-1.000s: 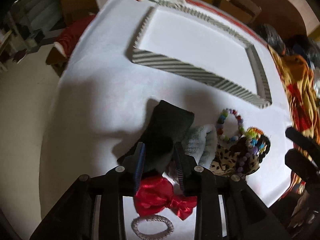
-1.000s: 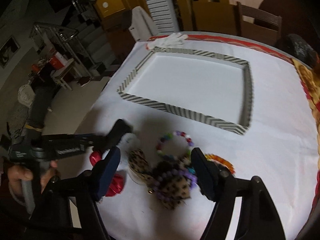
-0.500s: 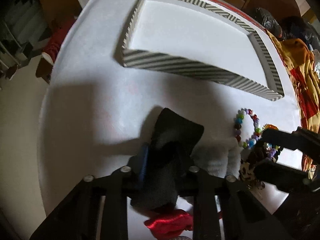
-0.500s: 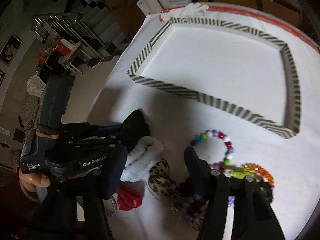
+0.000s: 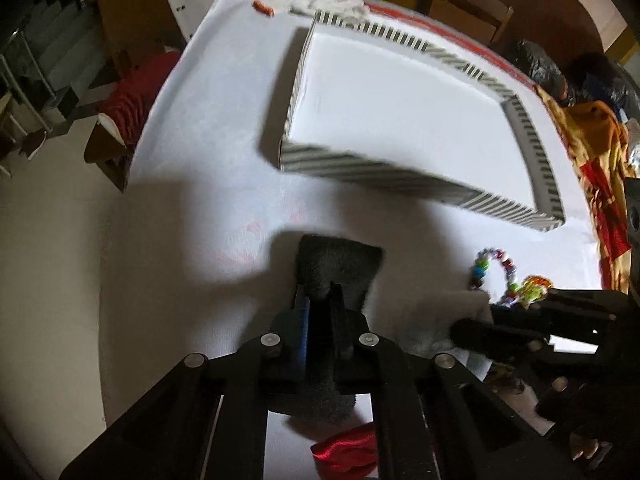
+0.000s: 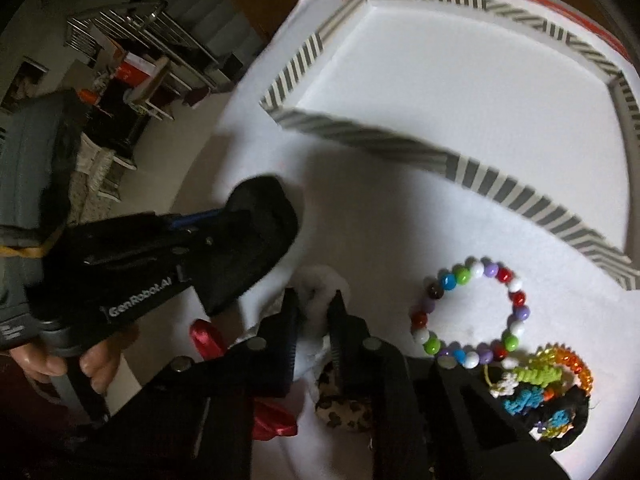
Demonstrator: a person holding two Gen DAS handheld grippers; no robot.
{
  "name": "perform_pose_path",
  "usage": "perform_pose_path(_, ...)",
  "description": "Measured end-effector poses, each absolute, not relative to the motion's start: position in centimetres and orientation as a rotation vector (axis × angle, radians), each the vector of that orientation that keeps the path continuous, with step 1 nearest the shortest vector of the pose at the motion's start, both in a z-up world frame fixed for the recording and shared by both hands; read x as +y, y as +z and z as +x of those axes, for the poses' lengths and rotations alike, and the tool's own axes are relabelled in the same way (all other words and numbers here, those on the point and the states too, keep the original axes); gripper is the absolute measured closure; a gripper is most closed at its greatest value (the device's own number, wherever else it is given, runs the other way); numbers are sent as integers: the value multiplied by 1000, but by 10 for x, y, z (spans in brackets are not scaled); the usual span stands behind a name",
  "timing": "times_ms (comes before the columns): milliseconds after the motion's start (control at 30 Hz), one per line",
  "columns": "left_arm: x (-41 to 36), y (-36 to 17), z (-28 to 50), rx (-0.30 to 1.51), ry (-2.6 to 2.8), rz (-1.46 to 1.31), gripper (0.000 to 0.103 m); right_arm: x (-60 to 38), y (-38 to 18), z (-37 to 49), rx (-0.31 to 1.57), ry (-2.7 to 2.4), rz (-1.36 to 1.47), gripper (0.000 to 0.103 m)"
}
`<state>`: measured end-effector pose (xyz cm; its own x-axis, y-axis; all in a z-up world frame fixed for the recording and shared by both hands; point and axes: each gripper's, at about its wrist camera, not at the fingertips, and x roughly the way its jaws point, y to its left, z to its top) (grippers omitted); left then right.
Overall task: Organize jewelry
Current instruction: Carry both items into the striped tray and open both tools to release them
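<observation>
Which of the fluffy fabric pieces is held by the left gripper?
The black one, clamped in the left gripper. The white one sits between the right gripper's closing fingers.

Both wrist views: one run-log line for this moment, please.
left claw: shut on black scrunchie | right claw: closing on white fluffy scrunchie | striped tray: empty

The left gripper points steeply down at the white table, its jaws clamped on a black fuzzy band. A bare hand grips its handle at the table's near edge. Just beside it, the right gripper tilts down toward the table, its jaws closing on a white fluffy band pinched between them.
</observation>
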<state>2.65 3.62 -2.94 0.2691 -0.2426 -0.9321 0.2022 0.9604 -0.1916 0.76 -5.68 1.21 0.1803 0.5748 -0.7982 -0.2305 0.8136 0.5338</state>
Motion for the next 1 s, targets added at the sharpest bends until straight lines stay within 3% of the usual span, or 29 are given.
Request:
perform_pose_path(500, 18, 46, 63, 1082, -334, -26, 101, -134, 93, 37, 1020, 479, 406, 89)
perform_pose_path(1000, -8, 7, 140, 1143, -348, 9, 101, -127, 62, 100, 1063, 320, 379, 89)
